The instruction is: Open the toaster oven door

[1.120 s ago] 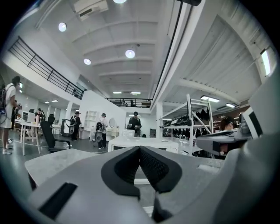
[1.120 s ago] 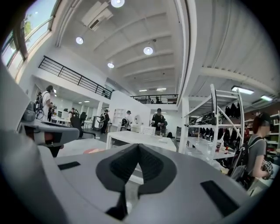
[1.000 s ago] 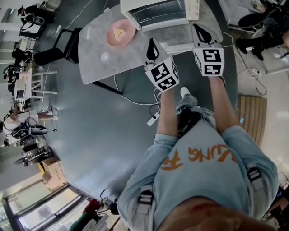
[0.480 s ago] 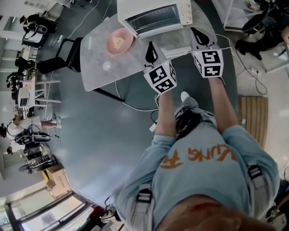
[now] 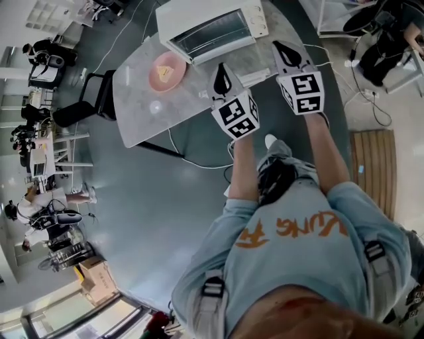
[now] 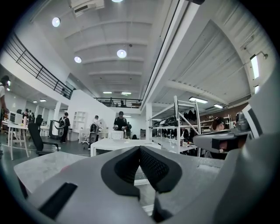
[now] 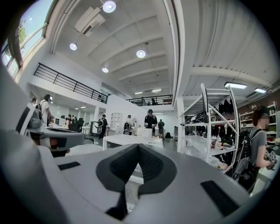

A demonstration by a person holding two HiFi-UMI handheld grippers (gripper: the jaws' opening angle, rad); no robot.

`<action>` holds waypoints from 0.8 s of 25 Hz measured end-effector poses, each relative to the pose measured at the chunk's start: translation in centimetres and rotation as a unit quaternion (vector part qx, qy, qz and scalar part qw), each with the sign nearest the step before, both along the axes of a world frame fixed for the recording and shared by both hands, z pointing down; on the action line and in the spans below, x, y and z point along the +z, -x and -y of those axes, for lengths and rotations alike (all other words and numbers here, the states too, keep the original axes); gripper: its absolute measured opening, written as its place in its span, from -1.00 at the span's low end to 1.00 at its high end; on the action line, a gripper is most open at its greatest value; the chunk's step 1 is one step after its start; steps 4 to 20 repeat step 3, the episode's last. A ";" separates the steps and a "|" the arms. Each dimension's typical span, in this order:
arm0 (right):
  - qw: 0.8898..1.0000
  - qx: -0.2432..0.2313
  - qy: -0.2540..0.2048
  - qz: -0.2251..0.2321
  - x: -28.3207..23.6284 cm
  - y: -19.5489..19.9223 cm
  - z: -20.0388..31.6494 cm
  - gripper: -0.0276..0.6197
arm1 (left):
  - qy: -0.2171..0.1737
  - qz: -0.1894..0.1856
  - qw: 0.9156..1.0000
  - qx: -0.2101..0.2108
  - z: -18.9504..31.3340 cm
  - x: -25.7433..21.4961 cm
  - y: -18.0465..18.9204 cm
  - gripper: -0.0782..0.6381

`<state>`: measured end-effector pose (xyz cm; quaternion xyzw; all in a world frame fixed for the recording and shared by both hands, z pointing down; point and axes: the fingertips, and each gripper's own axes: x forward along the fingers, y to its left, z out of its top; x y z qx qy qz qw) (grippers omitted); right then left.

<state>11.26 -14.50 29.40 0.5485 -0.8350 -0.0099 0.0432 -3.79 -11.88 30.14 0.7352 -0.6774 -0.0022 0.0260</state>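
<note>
At 12 o'clock in the head view, on the grey marble-pattern worktop (image 5: 136, 116): white box-shaped toaster oven (image 5: 212, 16). Long axis close to the 9-to-3 line, right end a little higher. Glass door (image 5: 213, 36) facing 6 o'clock, toward the person, and shut flat against the front. Control panel (image 5: 260, 20) at the 3 o'clock end; knobs too small to read, no brand legible.

At 9 o'clock of the oven, just beside it: round pink plate (image 5: 157, 81) holding one pale yellow wedge of food (image 5: 164, 69). At 6 o'clock of the plate, apart from it: small pale round thing (image 5: 156, 106), too small to tell.

Left gripper (image 5: 222, 69) at 6 o'clock of the oven door, over the worktop edge, pointing toward 12 o'clock, near the door but apart from it. Jaws together in the left gripper view (image 6: 140, 148), nothing between them. Right gripper (image 5: 283, 48) at 5 o'clock of the oven, near its control end, pointing the same way. Jaws together in the right gripper view (image 7: 138, 146) too, nothing clamped. Black-and-white square marker cubes on both (image 5: 236, 114) (image 5: 303, 91).

At 6 o'clock: light blue shirt (image 5: 291, 278) with orange lettering (image 5: 291, 228), upside down, only partly readable.
</note>
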 end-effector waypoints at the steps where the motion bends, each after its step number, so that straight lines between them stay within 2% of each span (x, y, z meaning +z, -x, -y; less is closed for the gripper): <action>1: 1.000 0.001 0.001 0.000 0.1 -0.2 0.0 -0.92 | 0.001 0.000 1.000 0.002 0.0 0.1 -0.2 -0.77; 20: 1.000 0.002 0.002 0.000 0.1 -0.6 -0.1 -0.92 | 0.002 0.000 1.000 0.006 0.0 0.2 -0.6 -0.77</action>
